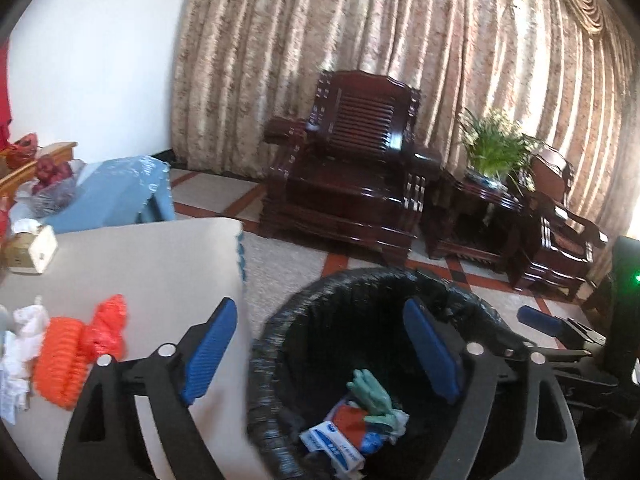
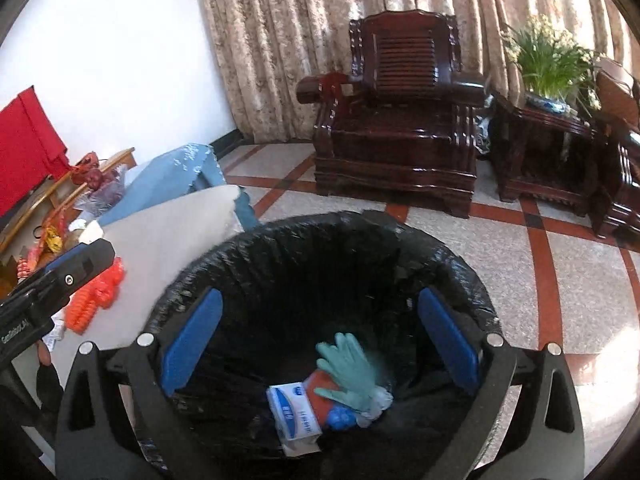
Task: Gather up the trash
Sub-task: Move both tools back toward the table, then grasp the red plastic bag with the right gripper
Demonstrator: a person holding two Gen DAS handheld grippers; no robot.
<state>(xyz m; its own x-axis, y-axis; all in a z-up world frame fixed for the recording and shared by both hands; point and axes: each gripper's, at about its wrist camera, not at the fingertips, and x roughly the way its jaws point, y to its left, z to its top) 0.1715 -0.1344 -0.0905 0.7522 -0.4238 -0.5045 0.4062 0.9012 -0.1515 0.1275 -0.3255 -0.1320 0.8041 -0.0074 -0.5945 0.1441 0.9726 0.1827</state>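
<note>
A bin with a black liner (image 1: pixel 280 332) (image 2: pixel 460 264) stands on the floor beside the table. Inside lie a green glove (image 1: pixel 370 394) (image 2: pixel 348 364), a white and blue packet (image 1: pixel 332 444) (image 2: pixel 294 416) and red and blue scraps. My left gripper (image 1: pixel 320 346) is open and empty, its left finger over the table edge, its right over the bin. My right gripper (image 2: pixel 320 344) is open and empty above the bin. On the table (image 1: pixel 140 264) lie orange netting (image 1: pixel 60 364) (image 2: pixel 82 308), a red plastic bag (image 1: pixel 106 328) and crumpled white tissue (image 1: pixel 18 344).
A tissue box (image 1: pixel 30 248) sits at the table's far left. Behind are a blue-covered stand (image 1: pixel 116 192), a dark wooden armchair (image 1: pixel 348 176) (image 2: pixel 400 120), a side table with a plant (image 1: pixel 492 152) (image 2: pixel 548 60), curtains and tiled floor (image 2: pixel 580 280).
</note>
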